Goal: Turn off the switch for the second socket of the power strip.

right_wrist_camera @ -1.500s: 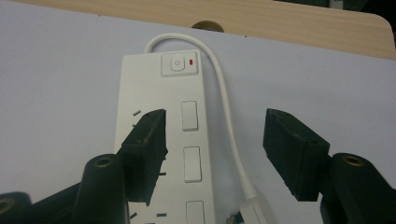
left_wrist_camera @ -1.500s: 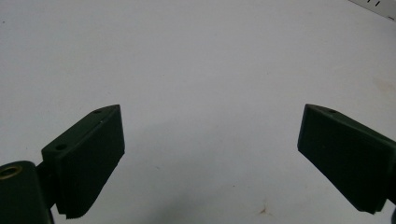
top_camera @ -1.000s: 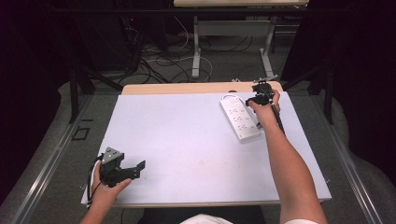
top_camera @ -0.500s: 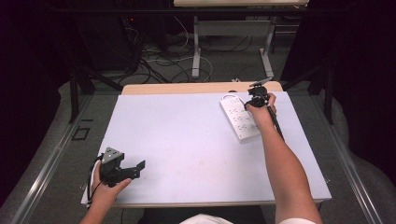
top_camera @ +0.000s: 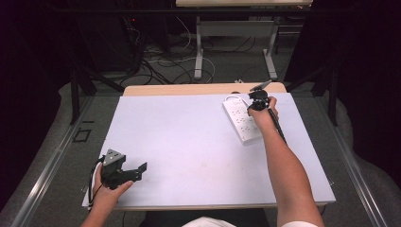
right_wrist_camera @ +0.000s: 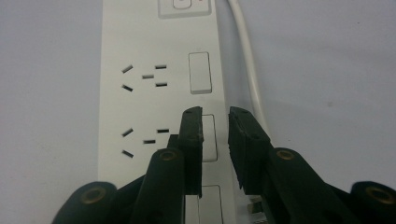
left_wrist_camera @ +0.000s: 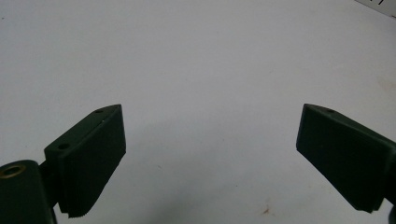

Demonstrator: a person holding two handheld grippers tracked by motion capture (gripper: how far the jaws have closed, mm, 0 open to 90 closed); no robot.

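A white power strip (top_camera: 241, 120) lies at the far right of the white table (top_camera: 189, 142), angled toward the front. My right gripper (top_camera: 257, 99) hovers over its far end. In the right gripper view the jaws (right_wrist_camera: 215, 114) stand almost together, with a thin slit and nothing between them, just above a rocker switch beside the sockets of the strip (right_wrist_camera: 140, 107). Another switch (right_wrist_camera: 200, 72) sits farther along. My left gripper (top_camera: 137, 169) rests at the front left of the table. Its jaws (left_wrist_camera: 210, 126) are spread wide over bare white surface.
The strip's white cable (right_wrist_camera: 247, 60) runs along its right side toward the far end. A wooden edge (top_camera: 189, 89) borders the table's back. Cables and desk legs (top_camera: 198, 47) lie on the floor beyond. Dark curtains close in on both sides.
My right gripper has shifted a little left and toward me, coming over the strip's far end. The left gripper has stayed put.
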